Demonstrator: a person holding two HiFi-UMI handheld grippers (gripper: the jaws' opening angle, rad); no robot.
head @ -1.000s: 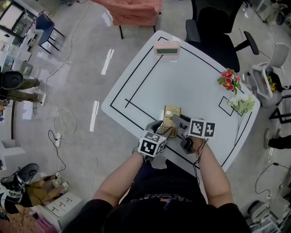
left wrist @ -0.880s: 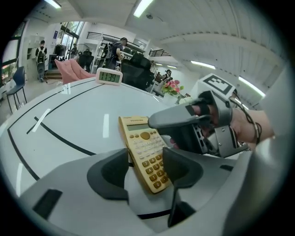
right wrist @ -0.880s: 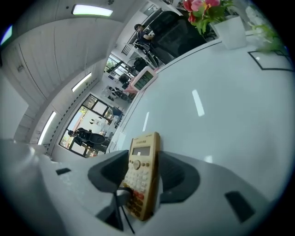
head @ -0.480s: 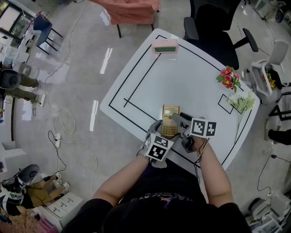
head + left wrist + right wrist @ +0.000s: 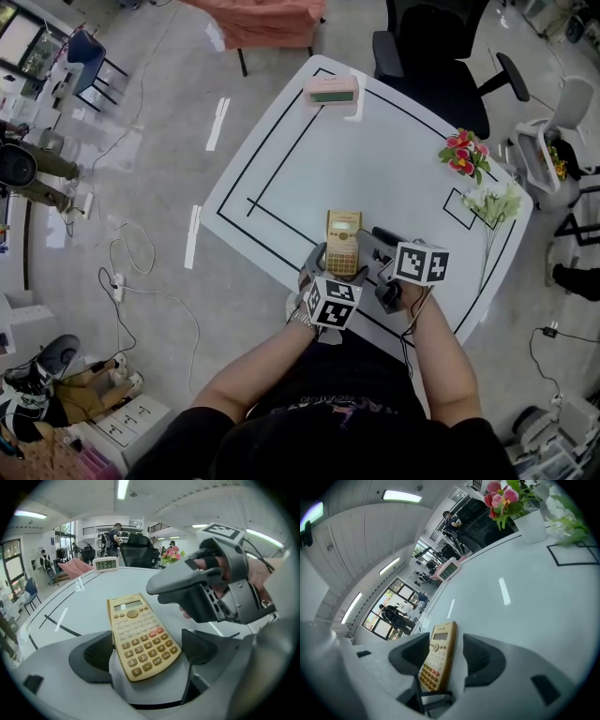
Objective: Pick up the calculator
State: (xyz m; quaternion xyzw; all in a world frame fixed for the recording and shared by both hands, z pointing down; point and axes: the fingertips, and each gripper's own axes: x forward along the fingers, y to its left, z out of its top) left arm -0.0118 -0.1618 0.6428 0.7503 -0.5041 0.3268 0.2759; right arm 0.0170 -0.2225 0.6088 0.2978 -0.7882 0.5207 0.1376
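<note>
The calculator (image 5: 343, 244) is lying face up on the white table (image 5: 394, 159), close to its near edge, as far as I can tell flat. I'm judging it as a light, stiff, thin plastic slab. The case looks smooth, so it's likely slipping under a hard grip. The keys (image 5: 145, 641) and screen (image 5: 127, 605) are sitting on top, so I'm not recommending a squeeze through face and back. A better hold is across the two long side edges, around the number keys or nearer the middle so it isn't tipping. With it lying that low, the jaws need to be riding right at the table to catch those edges.

On the left gripper (image 5: 147, 652) the jaws are opening and standing wide. The calculator's lower end is sitting between the pads (image 5: 93, 656), with a gap showing on the right side, so nothing is clamping.

The right gripper (image 5: 446, 660) is sitting at the calculator's right with its jaws apart. The calculator is between them and a gap is showing at one pad, so I'm seeing no squeeze. By my read, neither one is carrying it.
</note>
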